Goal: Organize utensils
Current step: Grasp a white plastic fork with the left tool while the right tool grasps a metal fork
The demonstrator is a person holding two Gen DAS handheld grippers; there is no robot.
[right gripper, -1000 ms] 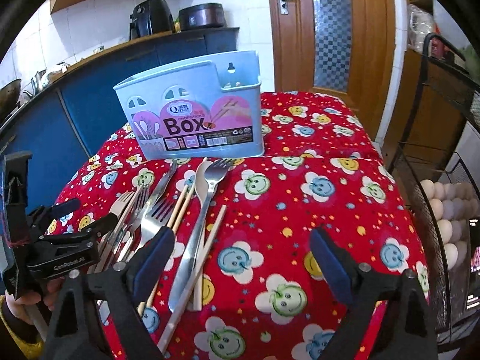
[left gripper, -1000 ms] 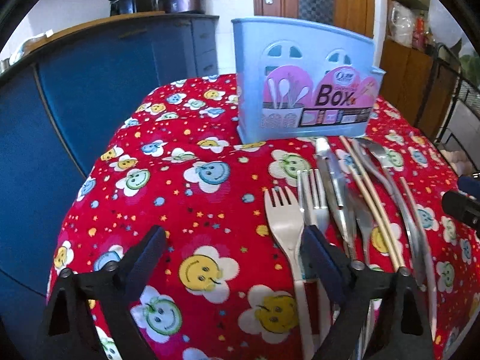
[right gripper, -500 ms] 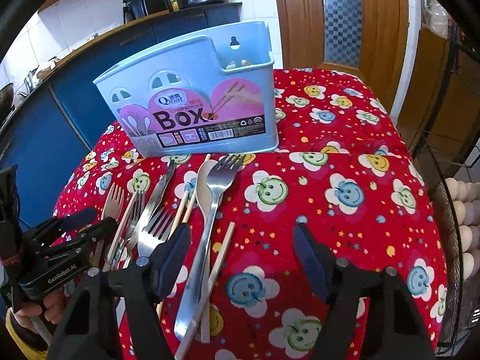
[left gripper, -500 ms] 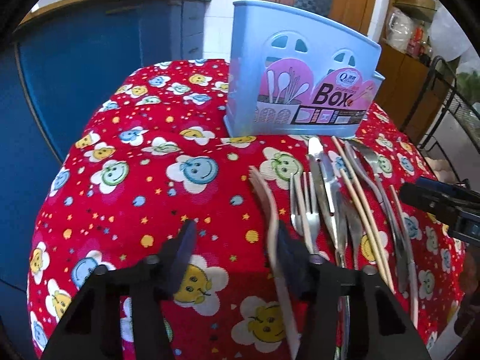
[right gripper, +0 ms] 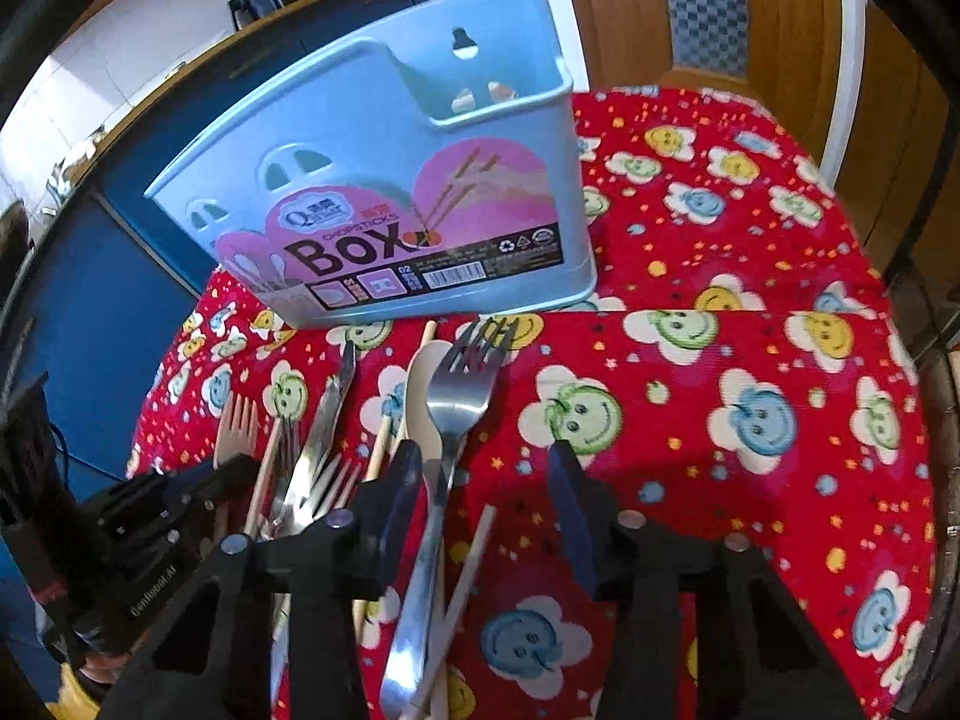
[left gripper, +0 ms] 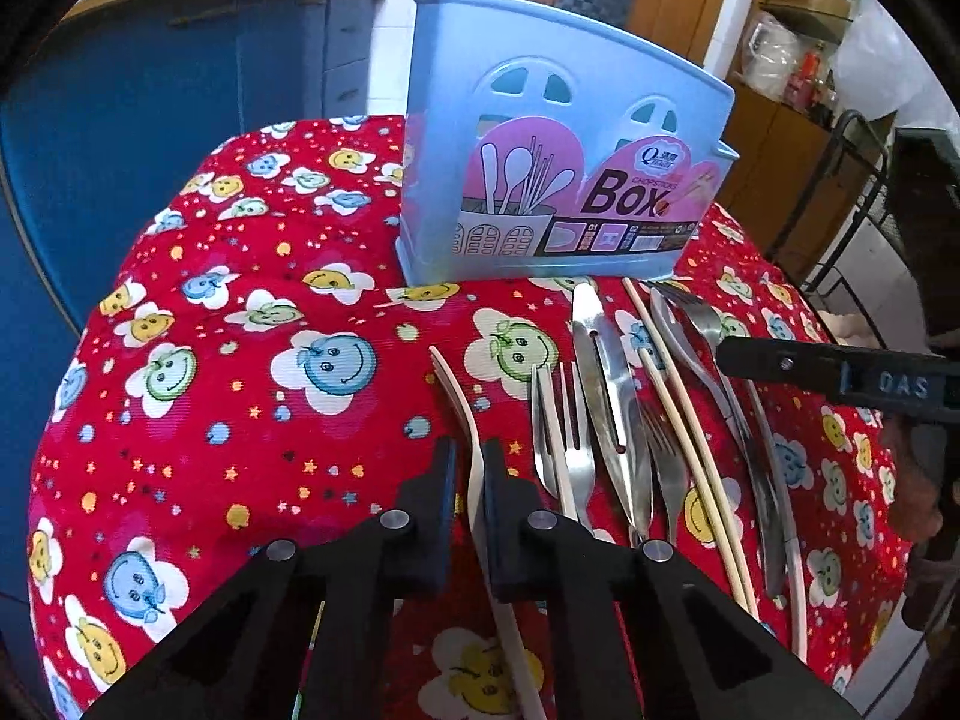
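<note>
My left gripper (left gripper: 467, 468) is shut on a cream plastic fork (left gripper: 462, 396), turned on edge, just above the red smiley tablecloth (left gripper: 240, 360). To its right lie steel forks (left gripper: 561, 450), a steel knife (left gripper: 603, 384) and wooden chopsticks (left gripper: 678, 408). The blue utensil box (left gripper: 558, 174) stands upright behind them. My right gripper (right gripper: 480, 480) is open, low over a steel fork (right gripper: 462, 396), a cream spoon (right gripper: 423, 384) and a chopstick (right gripper: 468, 564). The box (right gripper: 390, 180) is just ahead of it. The left gripper (right gripper: 180, 498) holds the cream fork (right gripper: 236, 426) at the left.
A blue cabinet (left gripper: 150, 90) stands left of the table, with pots on top. A wooden door (right gripper: 750, 12) is behind. A black wire rack (left gripper: 864, 192) stands at the right. The right gripper's finger (left gripper: 828, 372) reaches in over the utensils.
My left gripper closed on the cream fork and tipped it on edge. My right gripper narrowed, moved forward and dropped lower over the steel fork.
</note>
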